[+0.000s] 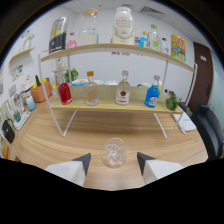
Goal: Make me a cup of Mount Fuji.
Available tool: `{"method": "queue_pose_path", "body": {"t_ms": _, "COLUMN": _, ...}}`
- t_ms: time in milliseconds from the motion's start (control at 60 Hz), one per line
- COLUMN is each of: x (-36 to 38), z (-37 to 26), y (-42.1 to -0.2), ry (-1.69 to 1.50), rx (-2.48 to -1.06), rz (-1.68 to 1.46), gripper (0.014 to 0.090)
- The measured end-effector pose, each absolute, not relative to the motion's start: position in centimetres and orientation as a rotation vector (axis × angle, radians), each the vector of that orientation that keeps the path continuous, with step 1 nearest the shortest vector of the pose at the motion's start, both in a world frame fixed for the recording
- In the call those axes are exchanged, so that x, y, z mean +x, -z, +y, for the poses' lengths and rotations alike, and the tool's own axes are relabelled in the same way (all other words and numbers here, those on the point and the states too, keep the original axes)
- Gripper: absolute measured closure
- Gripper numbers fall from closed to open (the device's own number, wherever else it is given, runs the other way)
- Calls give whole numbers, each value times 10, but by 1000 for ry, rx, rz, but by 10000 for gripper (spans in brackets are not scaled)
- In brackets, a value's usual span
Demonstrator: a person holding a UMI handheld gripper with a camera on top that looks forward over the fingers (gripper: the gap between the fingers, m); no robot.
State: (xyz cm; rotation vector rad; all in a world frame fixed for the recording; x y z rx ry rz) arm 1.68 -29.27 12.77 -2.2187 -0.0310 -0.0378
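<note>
Two shelf levels on a white wire-frame shelf [60, 120] fill the middle of the frame, both with pale wooden boards. Lower board has four bottles in a row: a red one [64, 93] at the left, a clear one with an orange cap [91, 91], a clear one with a red-and-white label [123, 90], and a blue one [152, 95] toward the right. Upper board carries taller stuff, including a dark-and-yellow container [58, 35] at upper left, a clear jar [88, 29] and a big whitish jar [123, 25] near top centre. An orange pot [38, 93] sits at the left edge of the shelf.

Down on the wooden desk [55, 145], lower centre of the frame, stands a clear round glass [114, 152], smooth and see-through, with what looks like ice cubes inside.

As for the hand-held gripper [114, 162], its two fingers are spread wide, dark wedge-shaped tips on pale bodies, one on each side of the bottom centre. It's holding nothing. The glass stands between the tips, with visible desk on either side, so neither finger touches it.
</note>
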Motion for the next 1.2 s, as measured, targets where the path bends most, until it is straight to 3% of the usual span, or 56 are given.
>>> {"method": "queue_pose_path", "body": {"t_ms": 350, "x": 5, "z": -322, "y": -132, "ry": 55, "rx": -2192, "rz": -19, "gripper": 186}}
{"method": "queue_pose_path", "body": {"t_ms": 500, "x": -25, "z": -322, "y": -148, "ry": 10, "rx": -2091, "rz": -6, "gripper": 185}}
{"method": "queue_pose_path", "body": {"t_ms": 617, "x": -52, "z": -295, "y": -175, "ry": -40, "rx": -1984, "rz": -16, "gripper": 181}}
{"method": "queue_pose_path", "body": {"t_ms": 633, "x": -55, "z": -290, "y": -179, "ry": -46, "rx": -1968, "rz": -20, "gripper": 220}}
{"method": "queue_pose_path", "body": {"t_ms": 650, "x": -58, "z": -285, "y": -183, "ry": -51, "rx": -1954, "rz": -24, "gripper": 179}}
{"method": "queue_pose_path", "body": {"t_ms": 733, "x": -67, "z": -253, "y": -200, "ry": -58, "rx": -1892, "rz": -41, "gripper": 179}}
{"method": "queue_pose_path", "body": {"t_ms": 950, "x": -65, "z": -166, "y": -214, "ry": -45, "rx": -1828, "rz": -34, "gripper": 201}}
{"method": "queue_pose_path", "body": {"t_ms": 1083, "x": -58, "z": -128, "y": -204, "ry": -27, "rx": -1838, "rz": -37, "gripper": 302}}
{"method": "queue_pose_path", "body": {"t_ms": 1200, "x": -56, "z": -112, "y": -186, "ry": -9, "rx": -1876, "rz": -56, "gripper": 514}}
